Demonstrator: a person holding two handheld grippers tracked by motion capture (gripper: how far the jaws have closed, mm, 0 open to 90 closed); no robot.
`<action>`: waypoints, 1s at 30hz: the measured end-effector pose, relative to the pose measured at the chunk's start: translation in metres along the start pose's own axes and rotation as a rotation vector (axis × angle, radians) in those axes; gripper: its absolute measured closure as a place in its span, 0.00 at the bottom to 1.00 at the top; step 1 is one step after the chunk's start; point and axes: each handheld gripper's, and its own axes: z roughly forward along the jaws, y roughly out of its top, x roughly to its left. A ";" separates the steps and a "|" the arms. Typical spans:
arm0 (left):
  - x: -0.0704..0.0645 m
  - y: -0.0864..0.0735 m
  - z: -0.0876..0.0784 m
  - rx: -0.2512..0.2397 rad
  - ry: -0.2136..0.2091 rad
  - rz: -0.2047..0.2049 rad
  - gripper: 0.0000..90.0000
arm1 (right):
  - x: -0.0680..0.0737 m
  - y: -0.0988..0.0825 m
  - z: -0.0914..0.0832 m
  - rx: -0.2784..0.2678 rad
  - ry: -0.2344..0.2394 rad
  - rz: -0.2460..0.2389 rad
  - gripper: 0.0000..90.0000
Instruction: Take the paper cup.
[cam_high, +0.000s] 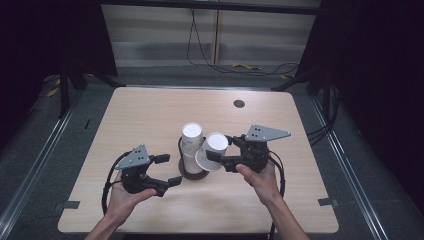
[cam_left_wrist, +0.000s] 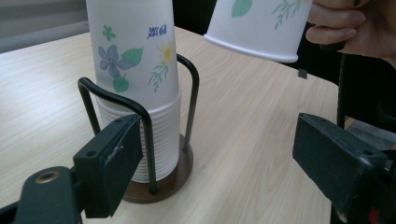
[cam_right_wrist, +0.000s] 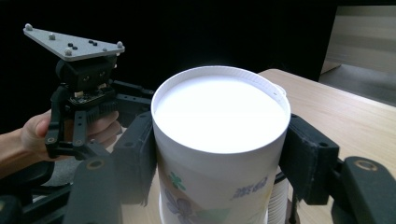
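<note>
Right gripper (cam_high: 218, 161), centre-right of the high view, is clamped on a paper cup (cam_high: 212, 151): upside down, white base up, tilted, rim low and pointing lower left. In the right gripper view both black pads press the cup's (cam_right_wrist: 219, 140) sides just under the white base, floral print showing below. Cup sits just right of the cup stack (cam_high: 191, 145) at mid-frame, close to it, can't tell if they touch. Stack stands upright in a black wire holder (cam_high: 192, 172) w/ a round dark base on the table (cam_high: 150, 115). Left gripper (cam_high: 168, 170), lower left of centre, jaws spread wide, nothing between them, just beside the holder's base. In the left gripper view, its two pads frame the holder (cam_left_wrist: 140, 116) and the stack (cam_left_wrist: 140, 88) at left of frame; the held cup (cam_left_wrist: 257, 28) hangs at upper right, rim down, clear of the tabletop, a hand (cam_left_wrist: 355, 25) at the far upper right corner. Left jaws not touching the wire or cups as far as I can see.
</note>
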 end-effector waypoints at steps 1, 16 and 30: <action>-0.001 0.001 0.001 -0.005 -0.001 -0.001 0.18 | 0.000 -0.001 0.001 0.002 0.001 -0.001 0.38; -0.008 0.011 0.021 -0.003 -0.061 0.042 0.18 | 0.004 -0.009 0.015 0.047 0.061 0.018 0.38; -0.014 0.009 0.032 0.008 -0.094 0.055 0.18 | 0.010 -0.013 0.025 0.071 0.095 0.024 0.38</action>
